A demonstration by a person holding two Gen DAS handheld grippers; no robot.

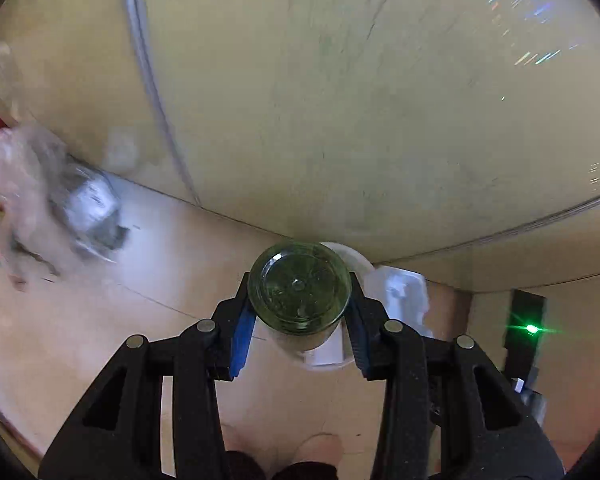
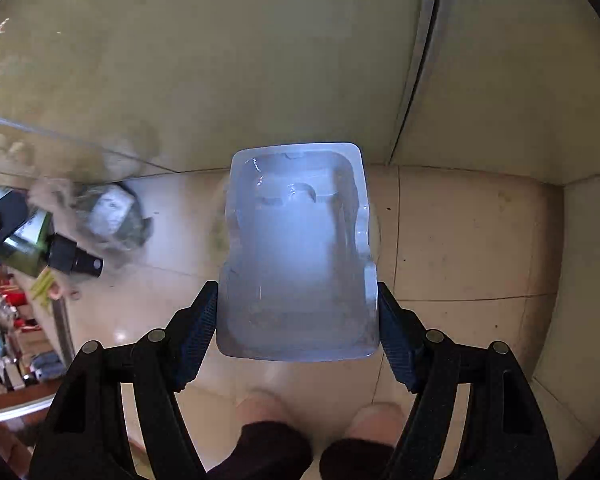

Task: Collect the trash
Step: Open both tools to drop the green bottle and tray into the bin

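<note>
My left gripper [image 1: 300,320] is shut on a green glass spray bottle [image 1: 299,289], seen base-on above the tiled floor; it also shows in the right wrist view [image 2: 44,246] at the left with its black spray top. My right gripper [image 2: 298,316] is shut on a clear plastic blister tray [image 2: 298,256], held above the floor; the tray also shows in the left wrist view [image 1: 400,296] just right of the bottle. A blurred clear plastic bag of trash [image 1: 52,208] lies by the wall; it also shows in the right wrist view [image 2: 108,212].
A pale wall [image 1: 340,100] stands close ahead with a cable [image 1: 156,92] running down it. A black device with a green light [image 1: 526,330] stands at the right. A door frame [image 2: 420,56] runs down the wall. Shelves of goods [image 2: 8,328] are far left.
</note>
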